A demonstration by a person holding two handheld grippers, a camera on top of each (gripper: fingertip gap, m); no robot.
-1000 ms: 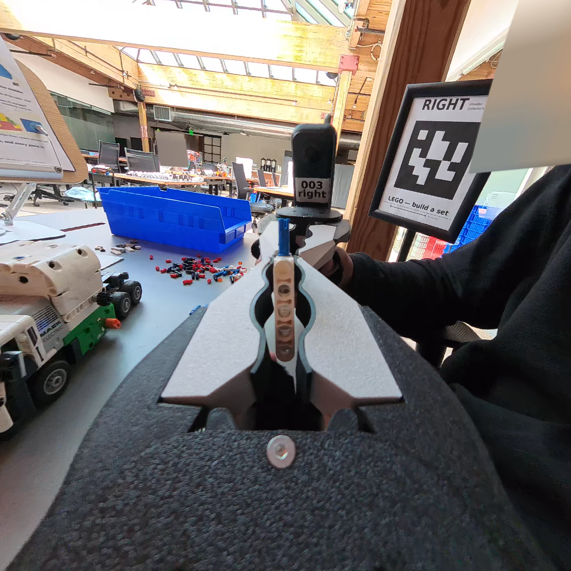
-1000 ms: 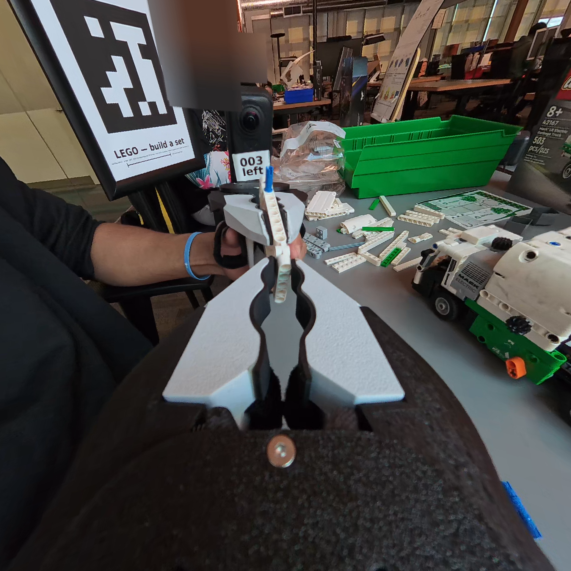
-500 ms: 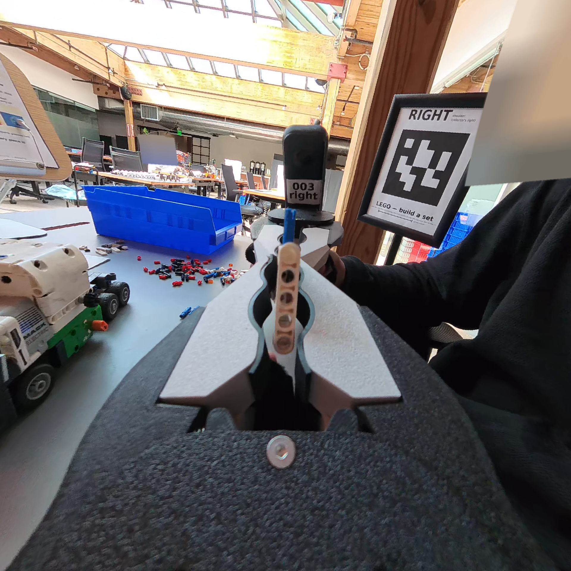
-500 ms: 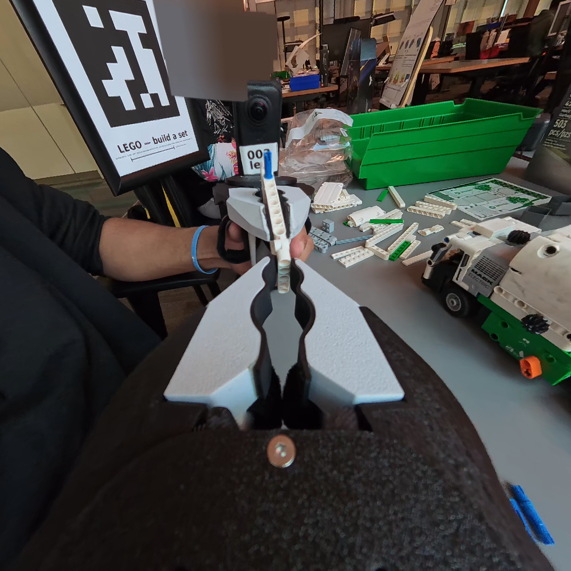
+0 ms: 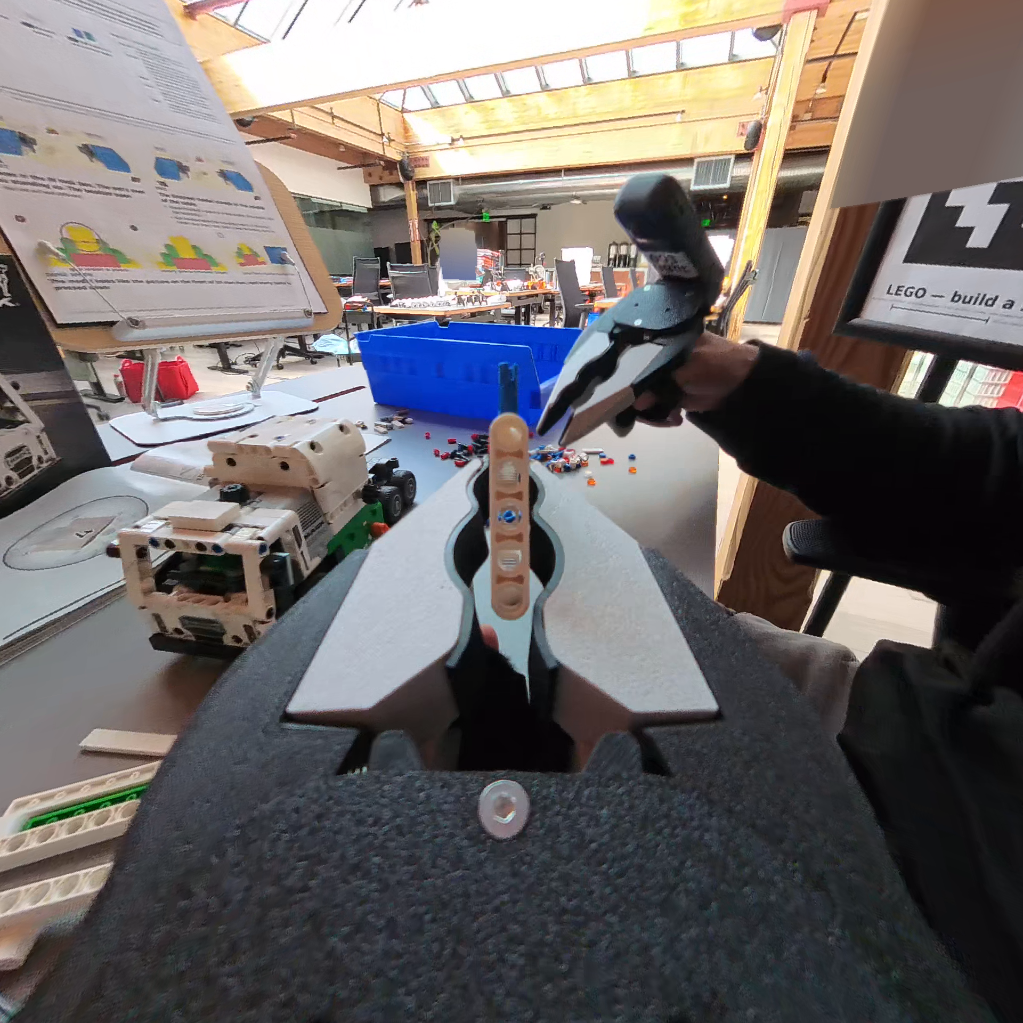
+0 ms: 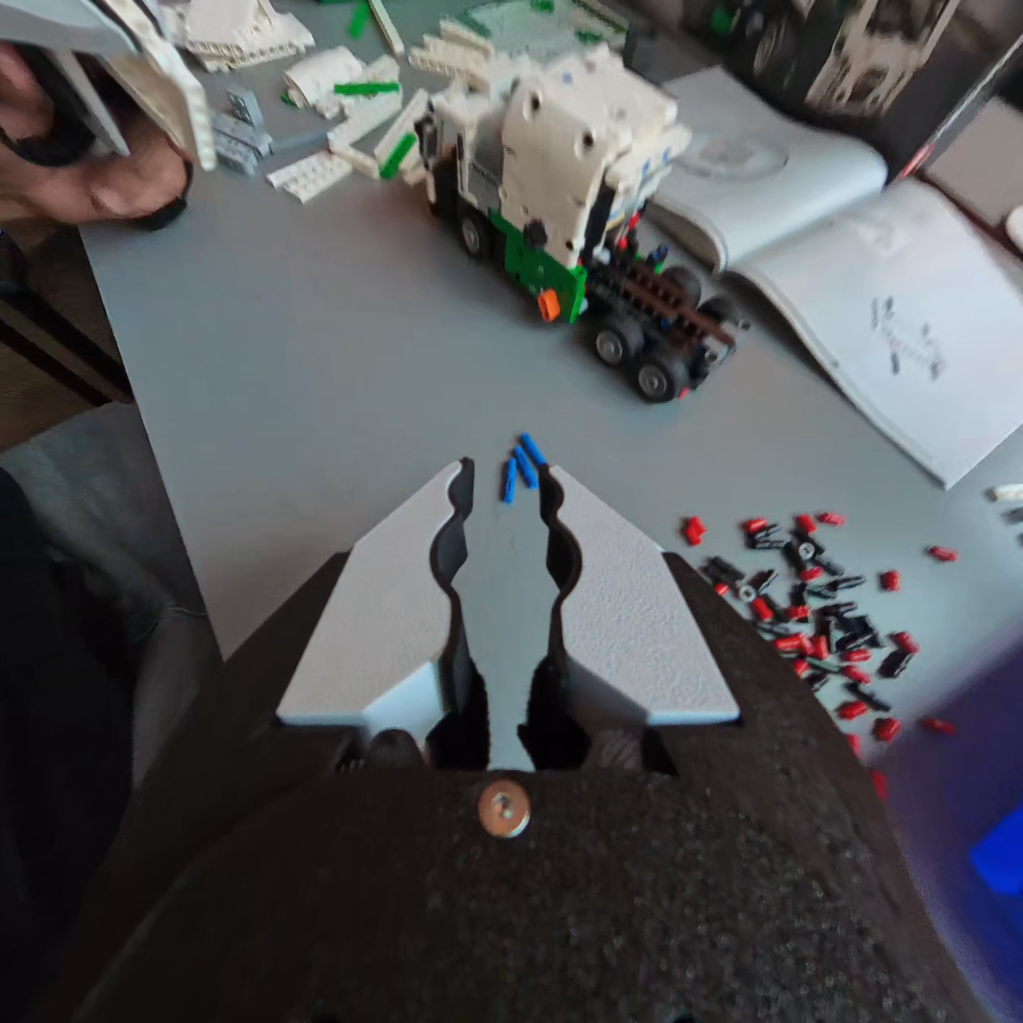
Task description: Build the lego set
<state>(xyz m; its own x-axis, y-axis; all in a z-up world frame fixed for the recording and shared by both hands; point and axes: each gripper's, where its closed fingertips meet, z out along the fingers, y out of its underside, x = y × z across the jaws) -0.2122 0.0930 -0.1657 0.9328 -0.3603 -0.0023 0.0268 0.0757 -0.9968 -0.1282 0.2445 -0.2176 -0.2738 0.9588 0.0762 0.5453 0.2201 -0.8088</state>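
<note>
My left gripper [image 5: 506,470] is shut on a pale beam with holes [image 5: 509,531], held upright above the table. A blue pin [image 5: 506,387] sticks out of the beam's top end. The white and green lego truck [image 5: 249,526] stands to its left. My right gripper [image 6: 506,470] is open and empty and points down at the table. Three loose blue pins [image 6: 520,465] lie just past its fingertips. It also shows in the left wrist view [image 5: 553,434], tilted down over the small parts. The left gripper with the beam [image 6: 182,110] shows at the top left of the right wrist view.
A pile of red and black pins [image 6: 819,620] lies right of my right gripper. The truck [image 6: 553,194] and an open manual [image 6: 885,310] lie beyond. White and green loose parts [image 6: 354,127] lie behind the truck. A blue bin [image 5: 454,360] and an instruction stand [image 5: 166,221] stand at the back. My hands' fingertips stand some 20 centimetres from each other.
My right gripper has swung away from the beam and tipped down over the blue pins on the table. My left gripper has turned left and still holds the beam.
</note>
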